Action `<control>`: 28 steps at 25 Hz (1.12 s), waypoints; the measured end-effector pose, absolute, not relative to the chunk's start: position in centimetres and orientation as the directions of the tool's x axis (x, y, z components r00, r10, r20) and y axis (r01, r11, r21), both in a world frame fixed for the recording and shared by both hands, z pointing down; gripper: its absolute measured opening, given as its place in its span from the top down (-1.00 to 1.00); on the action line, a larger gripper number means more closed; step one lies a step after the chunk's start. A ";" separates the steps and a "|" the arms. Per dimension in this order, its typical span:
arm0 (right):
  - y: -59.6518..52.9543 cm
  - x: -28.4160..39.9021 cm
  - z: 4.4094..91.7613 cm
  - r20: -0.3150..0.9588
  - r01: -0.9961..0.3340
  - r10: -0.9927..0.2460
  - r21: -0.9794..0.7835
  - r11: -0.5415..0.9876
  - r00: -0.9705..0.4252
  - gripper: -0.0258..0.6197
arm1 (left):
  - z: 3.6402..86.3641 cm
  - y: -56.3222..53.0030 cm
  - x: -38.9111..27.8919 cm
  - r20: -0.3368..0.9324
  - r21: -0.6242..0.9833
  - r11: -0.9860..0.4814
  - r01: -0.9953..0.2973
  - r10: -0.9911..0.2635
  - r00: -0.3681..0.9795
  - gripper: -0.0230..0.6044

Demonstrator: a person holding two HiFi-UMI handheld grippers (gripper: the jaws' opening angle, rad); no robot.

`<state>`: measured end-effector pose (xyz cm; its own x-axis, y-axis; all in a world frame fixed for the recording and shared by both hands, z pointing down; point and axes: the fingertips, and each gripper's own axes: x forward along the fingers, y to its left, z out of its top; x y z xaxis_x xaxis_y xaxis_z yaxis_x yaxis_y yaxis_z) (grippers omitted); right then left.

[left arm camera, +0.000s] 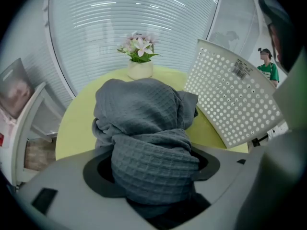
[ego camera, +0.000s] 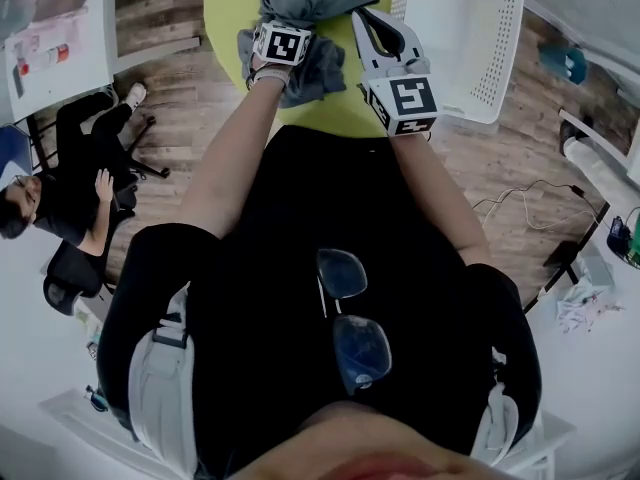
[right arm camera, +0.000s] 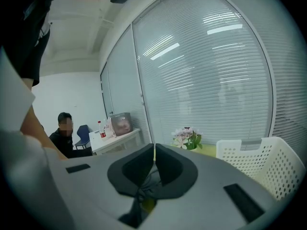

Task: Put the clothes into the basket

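Observation:
A heap of grey waffle-weave clothes (ego camera: 300, 8) lies on the round yellow-green table (ego camera: 225, 8). My left gripper (ego camera: 290, 18) is pushed into the heap. In the left gripper view a thick fold of the grey cloth (left arm camera: 153, 147) fills the gap between the jaws, and both dark pads (left arm camera: 98, 169) press on it. The white perforated basket (ego camera: 470, 38) stands at the table's right side, seen tilted in the left gripper view (left arm camera: 230, 99). My right gripper (ego camera: 362, 16) hovers between the clothes and the basket, pads together with nothing in them (right arm camera: 154, 152).
A small pot of flowers (left arm camera: 139, 56) stands at the table's far edge, before a glass wall with blinds. A person (ego camera: 70, 188) sits on a chair at the left, beside a white desk (ego camera: 50, 38). Cables (ego camera: 520, 203) lie on the wooden floor at the right.

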<state>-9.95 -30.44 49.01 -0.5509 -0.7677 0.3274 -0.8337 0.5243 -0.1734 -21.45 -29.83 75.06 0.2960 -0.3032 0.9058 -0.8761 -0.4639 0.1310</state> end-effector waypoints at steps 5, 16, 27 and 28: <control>-29.3 -10.1 47.5 0.314 -0.843 -0.784 -0.155 0.515 -0.536 0.83 | 73.1 -28.5 -22.3 0.913 0.099 -0.546 -0.832 -0.282 0.294 -0.22; -27.4 -10.3 45.0 0.287 -0.880 -0.833 -0.105 0.464 -0.473 0.83 | 65.1 -30.0 -20.2 0.834 0.118 -0.617 -0.778 -0.363 0.415 -0.22; -27.9 -6.2 42.1 0.207 -0.876 -0.851 -0.090 0.474 -0.482 0.83 | 57.0 -31.3 -15.1 0.755 0.113 -0.604 -0.789 -0.463 0.463 -0.23; -27.9 -5.8 42.0 0.203 -0.870 -0.847 -0.093 0.484 -0.492 0.83 | 56.3 -31.3 -14.6 0.750 0.110 -0.595 -0.796 -0.476 0.459 -0.22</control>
<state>-5.79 -27.88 42.03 -0.4920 -0.8465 0.2032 -0.8704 0.4836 -0.0928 -14.63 -31.33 56.34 0.4593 -0.4760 0.7500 -0.7962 -0.5949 0.1101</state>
